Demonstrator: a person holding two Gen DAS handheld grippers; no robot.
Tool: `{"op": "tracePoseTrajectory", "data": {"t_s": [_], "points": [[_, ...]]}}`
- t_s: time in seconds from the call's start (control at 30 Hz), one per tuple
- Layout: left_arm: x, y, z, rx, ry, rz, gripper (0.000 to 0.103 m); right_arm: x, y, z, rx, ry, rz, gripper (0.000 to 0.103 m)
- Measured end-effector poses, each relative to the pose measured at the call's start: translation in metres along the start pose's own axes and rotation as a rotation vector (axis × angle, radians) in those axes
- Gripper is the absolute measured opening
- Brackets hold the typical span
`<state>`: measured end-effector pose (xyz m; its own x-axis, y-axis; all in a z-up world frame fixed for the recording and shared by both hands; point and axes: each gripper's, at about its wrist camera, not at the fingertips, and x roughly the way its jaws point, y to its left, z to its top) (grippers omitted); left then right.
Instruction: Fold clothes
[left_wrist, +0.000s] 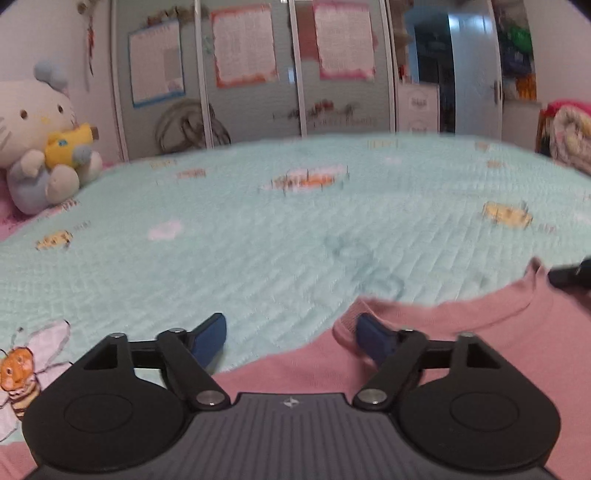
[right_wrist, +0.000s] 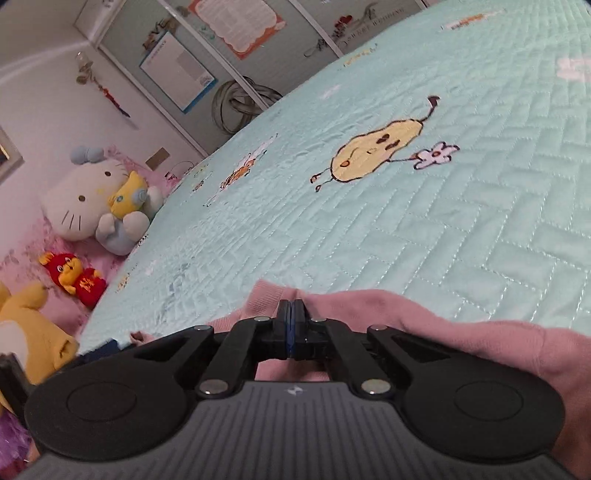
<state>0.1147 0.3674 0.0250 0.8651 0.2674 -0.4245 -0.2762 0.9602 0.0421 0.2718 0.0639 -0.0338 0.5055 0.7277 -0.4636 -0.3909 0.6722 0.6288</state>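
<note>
Right tool (right_wrist: 293, 314) pinching pink garment (right_wrist: 461, 332)

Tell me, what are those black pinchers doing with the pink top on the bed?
A person is folding a pink top on the green bedspread. The right gripper is pinched shut on the top's edge. The left gripper is open, with one finger over the top and nothing squeezed.
</note>
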Motion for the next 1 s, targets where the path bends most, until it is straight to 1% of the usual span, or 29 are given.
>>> {"op": "tracePoseTrajectory", "data": {"t_s": [0.07, 0.1, 0.13, 0.2, 0.23, 0.27, 0.3, 0.33, 0.4, 0.43, 0.53, 0.57, 0.6, 0.63, 0.67, 0.7, 0.73, 0.77, 0.8, 0.83, 0.87, 0.93, 1.0], "points": [[-0.010, 0.007, 0.003, -0.101, -0.029, -0.059, 0.058, 0.002, 0.003, -0.002, 0.002, -0.008, -0.001, 0.000], [-0.011, 0.008, 0.003, -0.140, -0.031, -0.088, 0.054, 0.003, 0.004, -0.002, -0.002, -0.010, -0.002, 0.000], [-0.004, 0.004, 0.003, -0.128, -0.006, -0.087, 0.053, 0.004, 0.005, -0.001, -0.005, -0.011, -0.004, 0.000], [0.017, -0.006, 0.000, -0.072, 0.074, -0.056, 0.048, 0.003, 0.004, 0.001, 0.001, -0.012, 0.000, 0.000], [0.029, -0.010, -0.002, -0.055, 0.124, -0.039, 0.051, 0.002, 0.002, -0.001, 0.001, -0.015, 0.001, 0.000], [0.034, -0.009, 0.002, -0.060, 0.135, -0.021, 0.056, 0.000, 0.000, -0.003, 0.000, -0.017, 0.002, 0.000], [0.036, -0.007, 0.007, -0.077, 0.126, -0.002, 0.061, 0.000, 0.000, -0.003, -0.001, -0.018, 0.001, 0.000], [0.036, -0.005, 0.012, -0.088, 0.125, 0.017, 0.062, -0.001, 0.000, -0.003, -0.002, -0.019, -0.001, 0.000], [0.022, -0.001, 0.018, -0.122, 0.111, 0.072, 0.053, -0.001, 0.000, -0.002, 0.004, -0.019, 0.000, 0.000], [0.004, 0.004, 0.018, -0.154, 0.102, 0.074, 0.054, -0.001, 0.001, -0.003, -0.001, -0.019, -0.006, 0.000], [-0.060, 0.020, 0.013, -0.259, 0.084, 0.038, 0.055, -0.002, 0.014, -0.002, -0.052, -0.016, -0.055, 0.000], [-0.084, 0.028, 0.006, -0.282, 0.090, 0.007, 0.056, -0.007, 0.027, -0.003, -0.113, -0.022, -0.114, 0.000], [-0.112, 0.037, -0.003, -0.289, 0.100, -0.031, 0.057, -0.018, 0.046, -0.007, -0.205, -0.058, -0.180, 0.007], [-0.139, 0.045, -0.014, -0.286, 0.111, -0.056, 0.058, -0.029, 0.064, -0.012, -0.296, -0.093, -0.244, 0.010], [-0.167, 0.051, -0.026, -0.283, 0.129, -0.066, 0.063, -0.049, 0.074, -0.019, -0.271, -0.112, -0.193, 0.012], [-0.192, 0.058, -0.039, -0.292, 0.154, -0.068, 0.069, -0.070, 0.083, -0.026, -0.245, -0.131, -0.143, 0.021], [-0.217, 0.064, -0.052, -0.307, 0.181, -0.067, 0.070, -0.090, 0.093, -0.033, -0.219, -0.149, -0.092, 0.026], [-0.238, 0.070, -0.067, -0.336, 0.202, -0.069, 0.071, -0.112, 0.093, -0.046, -0.142, -0.134, -0.028, 0.033], [-0.258, 0.076, -0.081, -0.371, 0.221, -0.073, 0.071, -0.134, 0.094, -0.060, -0.066, -0.120, 0.036, 0.033], [-0.274, 0.079, -0.096, -0.408, 0.243, -0.072, 0.071, -0.155, 0.094, -0.076, -0.022, -0.102, 0.082, 0.033], [-0.288, 0.082, -0.110, -0.447, 0.267, -0.069, 0.072, -0.176, 0.093, -0.096, 0.010, -0.087, 0.110, 0.034], [-0.305, 0.081, -0.134, -0.475, 0.296, -0.067, 0.072, -0.210, 0.089, -0.132, 0.068, -0.072, 0.113, 0.035], [-0.311, 0.077, -0.153, -0.460, 0.287, -0.033, 0.072, -0.222, 0.079, -0.163, 0.108, -0.033, 0.064, 0.039]]}}
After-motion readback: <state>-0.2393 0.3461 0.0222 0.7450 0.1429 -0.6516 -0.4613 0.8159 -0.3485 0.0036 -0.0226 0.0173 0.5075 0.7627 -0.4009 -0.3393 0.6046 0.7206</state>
